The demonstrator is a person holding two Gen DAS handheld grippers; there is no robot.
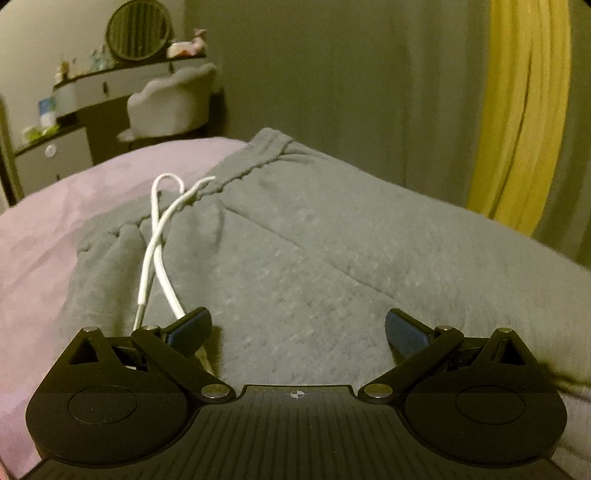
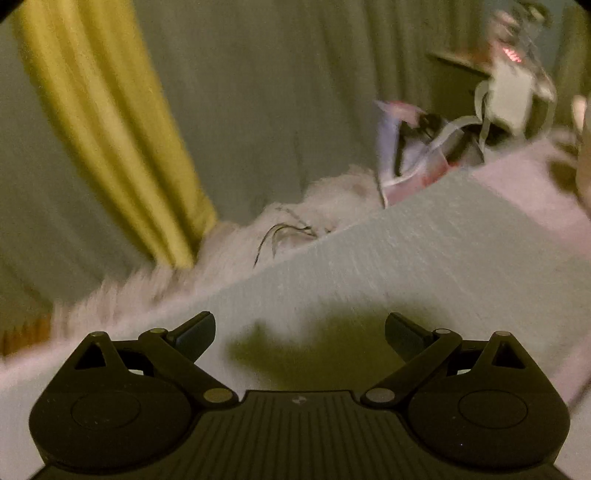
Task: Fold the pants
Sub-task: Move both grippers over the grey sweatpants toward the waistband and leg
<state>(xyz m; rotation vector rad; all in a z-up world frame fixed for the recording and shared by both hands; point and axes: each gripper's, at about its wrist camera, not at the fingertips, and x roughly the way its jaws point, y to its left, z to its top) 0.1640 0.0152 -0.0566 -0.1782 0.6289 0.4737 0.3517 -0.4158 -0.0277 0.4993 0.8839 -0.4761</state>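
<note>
In the left wrist view, the left hand-held gripper (image 1: 298,332) stands wide apart and holds nothing, low over the grey pants (image 1: 314,258), which lie spread on the bed (image 1: 55,229) with its pinkish cover. The waistband (image 1: 236,173) is at the far end of the pants, and the white drawstring (image 1: 159,236) runs from it back across the fabric toward the gripper; one strand passes just beside and under the left fingertip (image 1: 192,325), though contact there cannot be told. Beyond the waistband stand a white chair (image 1: 173,103) and a dressing table (image 1: 92,88) carrying an oval mirror (image 1: 138,31); a yellow curtain (image 1: 524,110) hangs past the far edge of the pants on the other side. The right wrist view is blurred. The right hand-held gripper (image 2: 300,334) is likewise spread wide and empty, above a flat stretch of the pants (image 2: 406,258) with its shadow falling on the fabric between the fingers. Beyond the pants' far edge lie a fluffy white blanket (image 2: 240,251) and a purple bag (image 2: 402,147), with the yellow curtain (image 2: 110,129) hanging behind the blanket.
</note>
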